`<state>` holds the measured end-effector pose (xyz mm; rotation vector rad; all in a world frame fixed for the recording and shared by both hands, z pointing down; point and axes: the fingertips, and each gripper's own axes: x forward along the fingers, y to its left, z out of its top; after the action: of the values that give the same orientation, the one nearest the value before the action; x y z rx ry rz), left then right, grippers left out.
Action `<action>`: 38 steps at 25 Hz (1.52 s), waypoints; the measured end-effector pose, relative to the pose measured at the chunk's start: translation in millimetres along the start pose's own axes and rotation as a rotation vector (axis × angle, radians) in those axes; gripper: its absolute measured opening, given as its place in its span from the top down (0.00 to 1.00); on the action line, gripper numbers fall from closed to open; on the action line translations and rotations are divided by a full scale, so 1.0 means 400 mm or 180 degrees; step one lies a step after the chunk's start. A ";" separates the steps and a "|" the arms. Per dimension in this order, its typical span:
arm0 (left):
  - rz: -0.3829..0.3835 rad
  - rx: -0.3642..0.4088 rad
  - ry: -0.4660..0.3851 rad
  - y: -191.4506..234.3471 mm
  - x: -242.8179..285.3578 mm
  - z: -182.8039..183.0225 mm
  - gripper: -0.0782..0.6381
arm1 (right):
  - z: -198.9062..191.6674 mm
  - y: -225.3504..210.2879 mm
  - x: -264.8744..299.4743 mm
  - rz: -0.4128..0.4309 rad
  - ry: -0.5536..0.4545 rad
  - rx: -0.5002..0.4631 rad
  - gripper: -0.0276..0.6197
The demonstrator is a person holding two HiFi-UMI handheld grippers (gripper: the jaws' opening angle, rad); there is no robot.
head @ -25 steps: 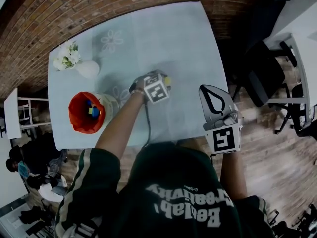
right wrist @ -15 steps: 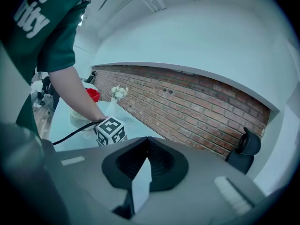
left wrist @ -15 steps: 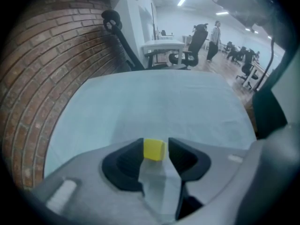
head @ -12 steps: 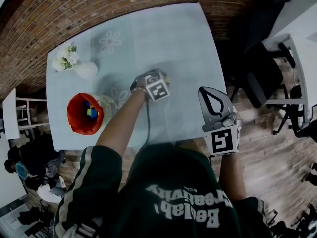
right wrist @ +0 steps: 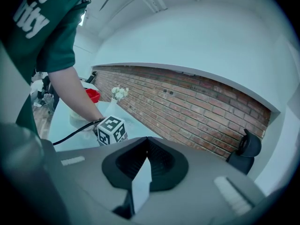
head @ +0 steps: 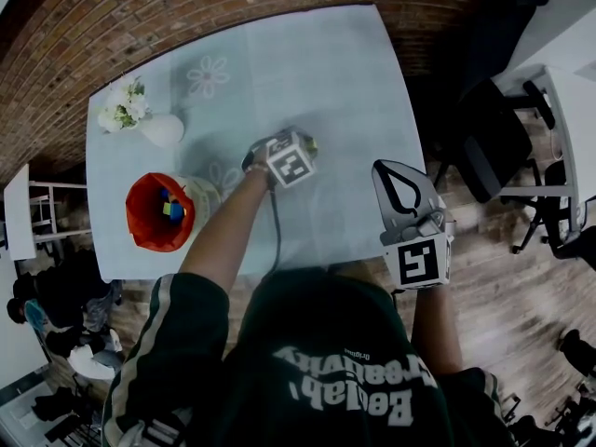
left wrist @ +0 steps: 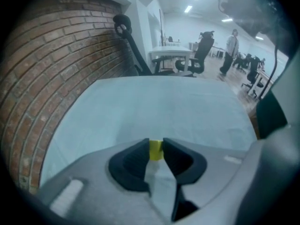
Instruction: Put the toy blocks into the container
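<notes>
The right hand-held gripper [right wrist: 146, 144] hangs off the table's [head: 354, 91] near right corner, jaws together and empty. Near the left edge stands the round-mouthed orange container [head: 144, 223], with coloured blocks [head: 169, 209] inside. At mid-table the left hand-held gripper [left wrist: 155, 154] points steeply down. Its jaws have just been closing and pinch a small yellow block [left wrist: 155, 146] by two flat faces, at the very pad tips. A smooth, hard cube could slip from so shallow a hold, so squeeze firmly and lift straight before carrying it across the matte, pale cloth.
</notes>
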<state>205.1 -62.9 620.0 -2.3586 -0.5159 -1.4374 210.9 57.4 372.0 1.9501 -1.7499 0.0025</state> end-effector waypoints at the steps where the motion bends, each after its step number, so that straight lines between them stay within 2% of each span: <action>1: 0.0065 -0.0006 -0.0056 0.007 -0.013 0.005 0.78 | 0.001 -0.002 0.000 -0.0005 -0.0011 0.0004 0.95; 6: 0.0188 -0.0058 -0.0176 0.026 -0.057 -0.001 0.85 | 0.013 0.000 0.015 0.0027 -0.0065 -0.0015 0.95; 11: 0.0167 -0.0148 -0.0064 0.019 -0.051 -0.042 0.89 | 0.034 0.020 0.036 0.0123 -0.0106 -0.0057 0.95; 16: 0.0261 0.0025 -0.0065 0.025 -0.045 -0.037 0.89 | 0.039 0.028 0.046 0.0166 -0.0111 -0.0067 0.95; 17: 0.0210 0.0061 -0.0054 0.016 -0.039 -0.038 0.88 | 0.036 0.027 0.046 0.0164 -0.0106 -0.0063 0.95; 20: 0.0009 0.0133 -0.0031 -0.011 -0.024 -0.041 0.74 | 0.028 0.021 0.045 0.0153 -0.0081 -0.0061 0.95; 24: -0.0093 0.0144 -0.0046 -0.016 -0.019 -0.043 0.73 | 0.024 0.013 0.049 0.0139 -0.0068 -0.0059 0.95; 26: -0.0232 0.0089 -0.0038 -0.031 -0.015 -0.043 0.65 | 0.022 0.012 0.050 0.0137 -0.0069 -0.0052 0.95; 28: -0.0357 0.0055 -0.0031 -0.043 -0.017 -0.039 0.61 | 0.020 0.010 0.051 0.0137 -0.0069 -0.0047 0.95; 31: -0.0483 0.0066 -0.0031 -0.055 -0.029 -0.029 0.62 | 0.019 0.010 0.053 0.0138 -0.0064 -0.0055 0.95; 34: -0.0622 0.0106 -0.0034 -0.076 -0.031 -0.021 0.55 | 0.018 0.009 0.054 0.0132 -0.0058 -0.0038 0.95; 38: -0.0728 0.0162 -0.0004 -0.104 -0.005 -0.021 0.54 | 0.012 0.008 0.053 0.0129 -0.0039 -0.0032 0.95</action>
<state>178.2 -30.5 625.7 -2.3212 -0.8355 -1.4982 210.0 35.6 376.0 1.9113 -1.7936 -0.0041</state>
